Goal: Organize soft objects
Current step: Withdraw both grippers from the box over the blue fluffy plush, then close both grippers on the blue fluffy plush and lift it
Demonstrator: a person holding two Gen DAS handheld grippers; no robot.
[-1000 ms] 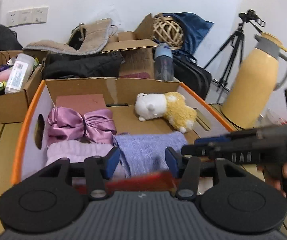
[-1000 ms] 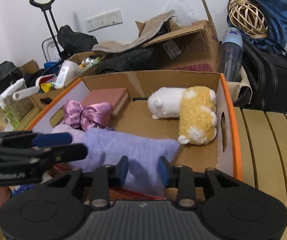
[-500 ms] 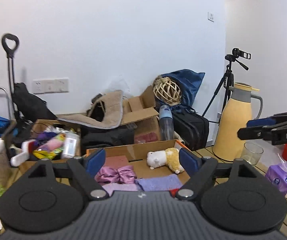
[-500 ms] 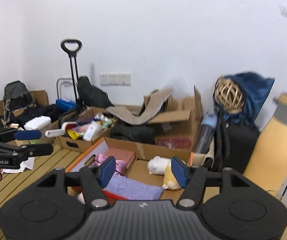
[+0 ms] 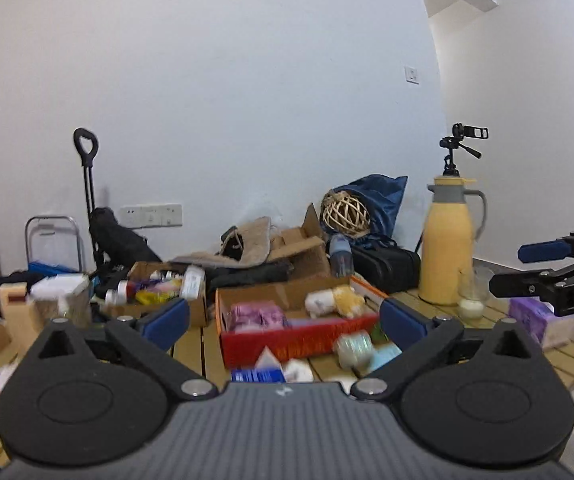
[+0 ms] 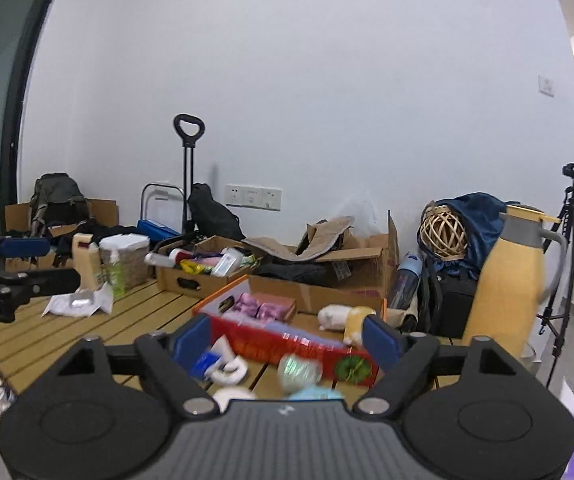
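Red along its near wall and orange along its rim, the cardboard box (image 5: 299,338) sits toward the middle of the slatted tabletop (image 6: 67,336), and it holds the soft things: a pink satin bundle (image 5: 249,316) at its left end, a lilac cloth (image 6: 287,328) near the front wall, and a white-and-yellow plush toy (image 5: 335,300) lying on its side at the far right end, long axis running along the box's back wall.

Both tools hang well back from the box and above the tabletop's near edge. The left gripper (image 5: 283,320) has its jaws spreading wide with nothing between them; the right gripper (image 6: 287,338) is opening too, also empty.

Loose items lie between the box's near wall and the near edge: a pale roll (image 5: 353,350), a light blue piece (image 5: 383,356), white scraps (image 6: 229,372), all blurred.

These lie straight ahead and below both tools. The roll looks slightly nearer the right gripper, so that hand seems the likelier one for the next pick, though the blur leaves its shape uncertain.
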